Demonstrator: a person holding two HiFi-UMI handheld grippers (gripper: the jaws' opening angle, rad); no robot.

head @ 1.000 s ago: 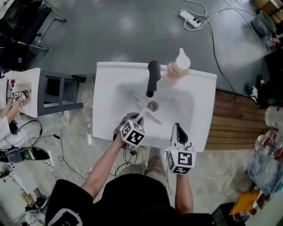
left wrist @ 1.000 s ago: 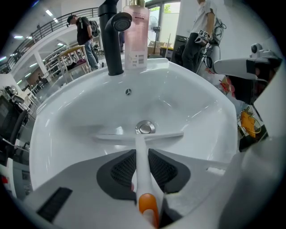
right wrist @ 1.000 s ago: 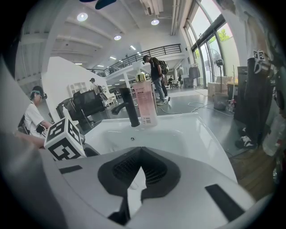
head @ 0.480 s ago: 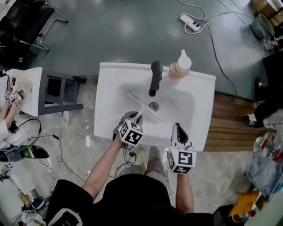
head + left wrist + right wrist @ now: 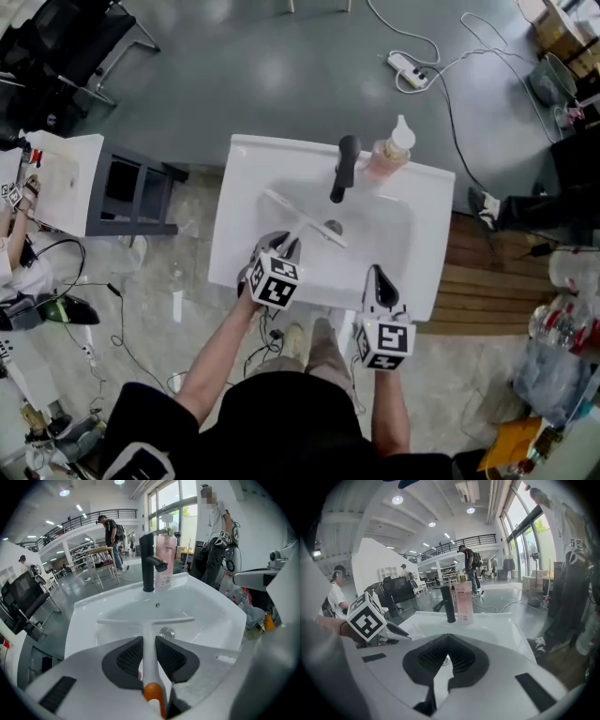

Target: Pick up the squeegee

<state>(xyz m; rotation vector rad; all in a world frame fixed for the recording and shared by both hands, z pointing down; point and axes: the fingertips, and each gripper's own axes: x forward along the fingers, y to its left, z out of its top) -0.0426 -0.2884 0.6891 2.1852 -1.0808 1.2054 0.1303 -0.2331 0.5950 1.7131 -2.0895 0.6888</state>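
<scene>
The white squeegee (image 5: 306, 221) hangs tilted over the basin of the white sink (image 5: 234, 187), its blade crosswise above the drain. My left gripper (image 5: 284, 249) is shut on its handle. In the left gripper view the handle (image 5: 149, 653) runs between the dark pads, with an orange end near the camera and the blade (image 5: 145, 619) ahead. My right gripper (image 5: 378, 274) hovers at the sink's near edge with its jaws closed together on nothing (image 5: 448, 639).
A black faucet (image 5: 343, 169) and a pink soap bottle (image 5: 389, 152) stand at the sink's back rim. A grey stool (image 5: 127, 187) is left of the sink and wooden slats (image 5: 478, 272) lie to its right. A person (image 5: 216, 541) stands beyond the sink.
My left gripper has risen with the squeegee, lifting it off the basin floor. The right gripper has also come up a little.
</scene>
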